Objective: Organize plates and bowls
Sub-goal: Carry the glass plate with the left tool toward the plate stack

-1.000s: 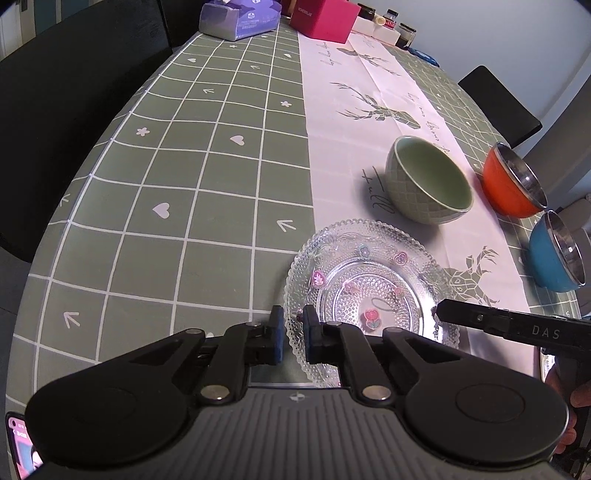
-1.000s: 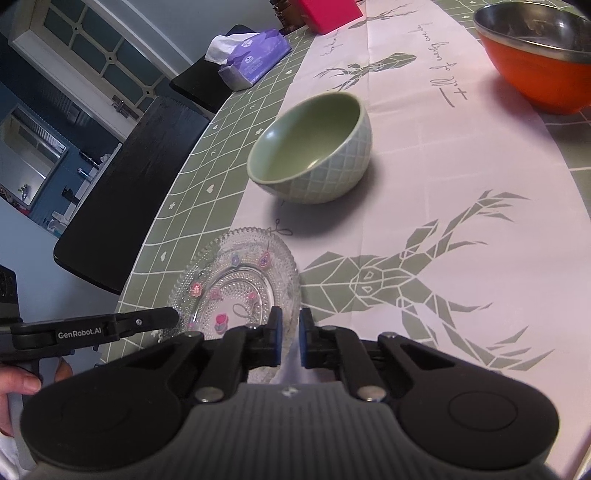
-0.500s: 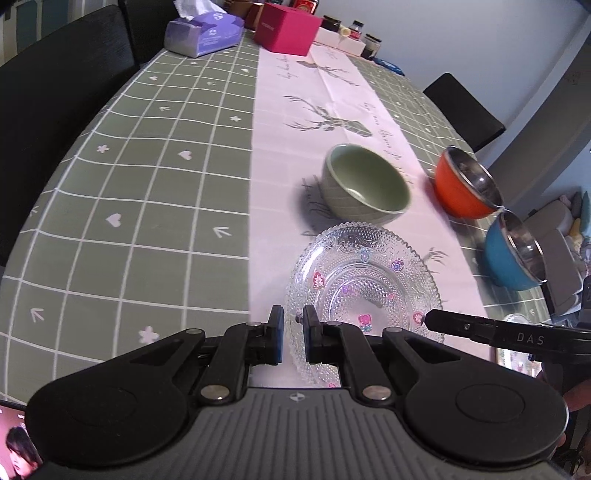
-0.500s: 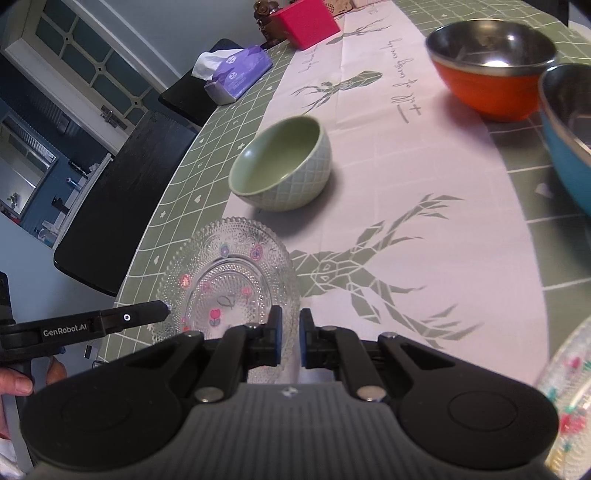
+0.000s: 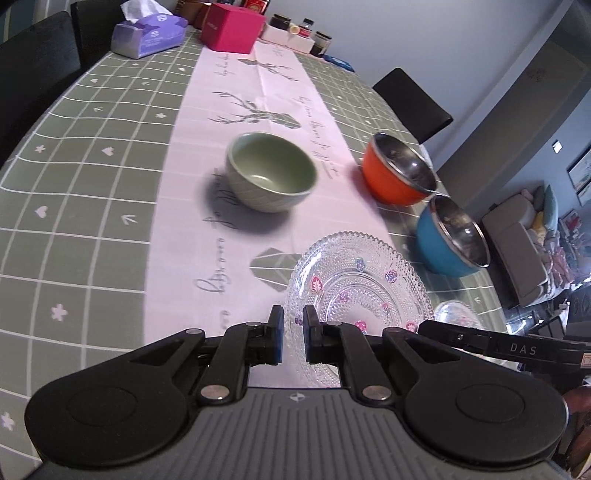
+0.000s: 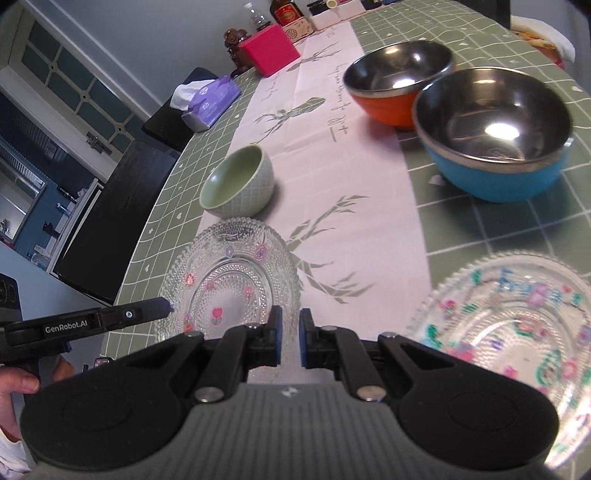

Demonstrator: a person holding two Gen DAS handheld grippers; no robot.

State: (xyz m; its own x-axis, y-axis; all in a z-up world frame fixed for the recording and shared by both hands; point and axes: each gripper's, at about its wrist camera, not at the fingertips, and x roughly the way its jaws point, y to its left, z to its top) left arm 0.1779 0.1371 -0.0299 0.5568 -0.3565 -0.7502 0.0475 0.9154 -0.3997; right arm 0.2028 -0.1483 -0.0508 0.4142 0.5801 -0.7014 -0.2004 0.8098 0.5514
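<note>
Both grippers — left gripper (image 5: 293, 334) and right gripper (image 6: 288, 338) — are clenching opposite rims of the clear beaded glass plate (image 5: 356, 291), carrying it above the worktop (image 5: 92, 155) toward a second glass plate (image 6: 517, 332). Uneven pull is risking slip — or chipping glass on landing.

We see a worktop (image 5: 92, 177) under a green checked cloth with a pale deer runner (image 5: 258, 92). On it stand a green bowl (image 5: 271, 171), an orange bowl (image 5: 397, 170), a blue bowl (image 5: 450, 236), a second glass plate (image 6: 513, 332), a tissue box (image 5: 147, 33) and a pink box (image 5: 231, 27).
</note>
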